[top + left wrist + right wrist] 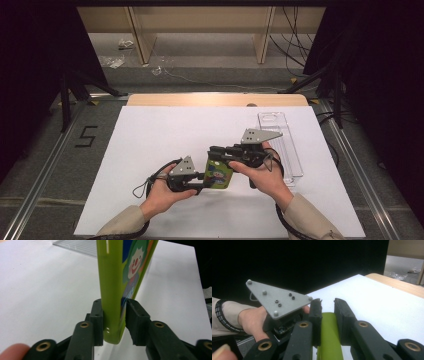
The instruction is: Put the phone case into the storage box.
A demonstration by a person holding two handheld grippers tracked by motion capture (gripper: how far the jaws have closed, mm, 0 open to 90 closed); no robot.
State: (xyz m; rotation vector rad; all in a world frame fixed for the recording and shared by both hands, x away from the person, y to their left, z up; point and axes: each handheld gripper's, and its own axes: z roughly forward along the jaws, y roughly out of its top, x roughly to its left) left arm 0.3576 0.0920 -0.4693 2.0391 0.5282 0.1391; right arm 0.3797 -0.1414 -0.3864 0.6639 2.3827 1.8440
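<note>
While both hands hover low over the white counter point(150, 135), a lime-green case point(218, 174) with a cartoon clown print sits pinched between the two tools, held up off the surface near the front middle. The left tool point(200, 184) comes in from the left and grips the case's near end; in the left gripper view its jaws are narrow and pressed onto both faces of the green case, one pad on the plain edge side, the other on the printed side. The right tool point(216, 152) reaches in from the right, and in the right gripper view its jaws sit tight on either side of the case's green edge, so it's clamped there too. Just right of the hands a clear plastic tray point(285, 140) lies flat on the counter, apart from the case. Beyond the counter's wooden far edge there's grey floor point(200, 60) with some cables.
</note>
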